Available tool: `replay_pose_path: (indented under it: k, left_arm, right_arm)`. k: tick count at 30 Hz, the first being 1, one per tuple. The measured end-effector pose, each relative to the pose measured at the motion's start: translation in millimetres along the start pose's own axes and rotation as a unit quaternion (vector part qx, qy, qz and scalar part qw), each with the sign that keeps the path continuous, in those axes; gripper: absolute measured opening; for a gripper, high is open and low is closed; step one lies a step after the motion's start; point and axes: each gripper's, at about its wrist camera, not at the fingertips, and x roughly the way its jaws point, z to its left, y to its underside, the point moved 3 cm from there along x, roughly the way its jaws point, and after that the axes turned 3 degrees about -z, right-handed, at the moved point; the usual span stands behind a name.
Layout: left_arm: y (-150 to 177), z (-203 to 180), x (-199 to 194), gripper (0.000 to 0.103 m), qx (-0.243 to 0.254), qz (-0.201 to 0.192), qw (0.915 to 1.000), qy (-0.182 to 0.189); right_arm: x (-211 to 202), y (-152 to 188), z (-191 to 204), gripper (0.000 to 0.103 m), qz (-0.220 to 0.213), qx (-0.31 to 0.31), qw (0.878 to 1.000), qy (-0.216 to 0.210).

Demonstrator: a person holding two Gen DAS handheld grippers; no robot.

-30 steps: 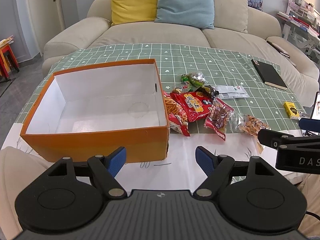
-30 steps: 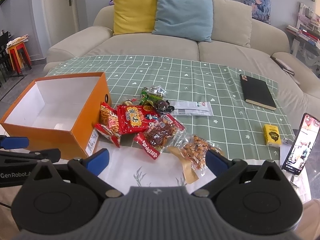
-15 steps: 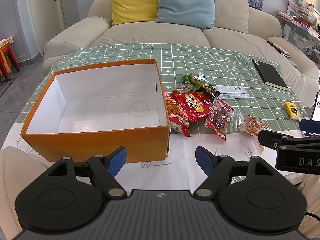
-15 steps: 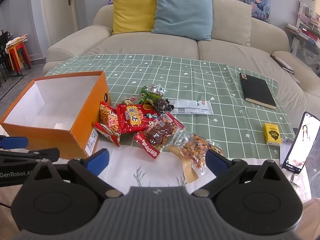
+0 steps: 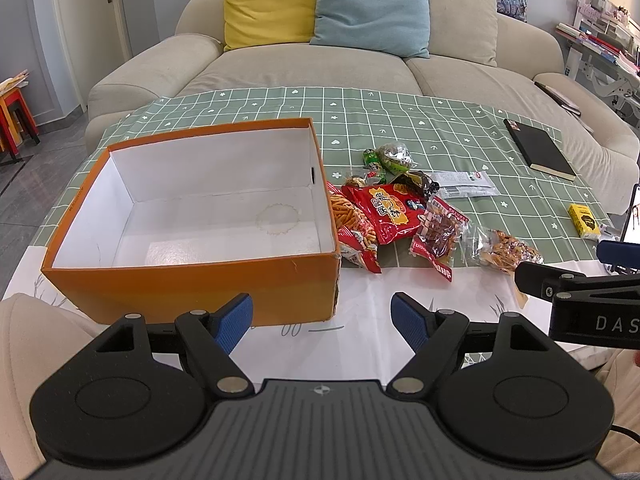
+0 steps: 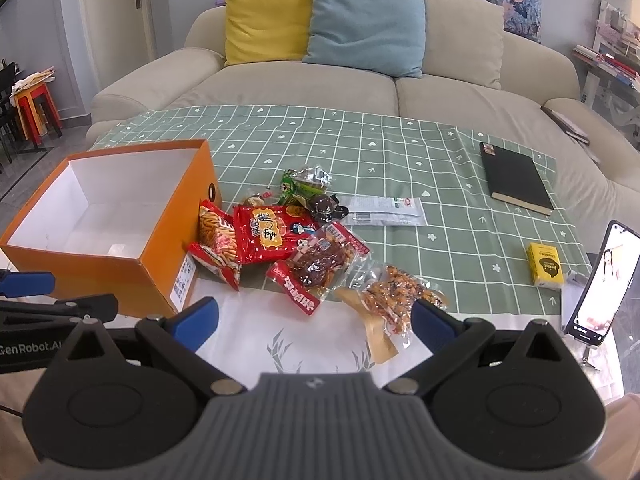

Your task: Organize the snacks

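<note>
Snacks point(image 6: 296, 240) beside empty orange box point(image 5: 192, 276)

An open orange box point(image 5: 192, 280) with a bare white inside stands upright; just beside its right wall lies a heap of snack packets point(image 6: 280, 236), red, green and clear.

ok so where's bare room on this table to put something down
The green cloth between the snack pile and the black notebook is bare, as is the far stretch toward the sofa. The orange box is empty inside. It is crowded right of the box, where packets overlap.
</note>
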Motion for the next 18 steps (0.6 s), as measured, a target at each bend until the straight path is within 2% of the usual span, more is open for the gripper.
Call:
replay_pose_path:
  k: [18]
  left_arm:
    - [0.3,0.1,0.4,0.092,0.002,0.000,1.0000,0.001]
  right_arm:
    - [3.4,0.1,-1.5,0.099,0.007,0.005,1.000,0.001]
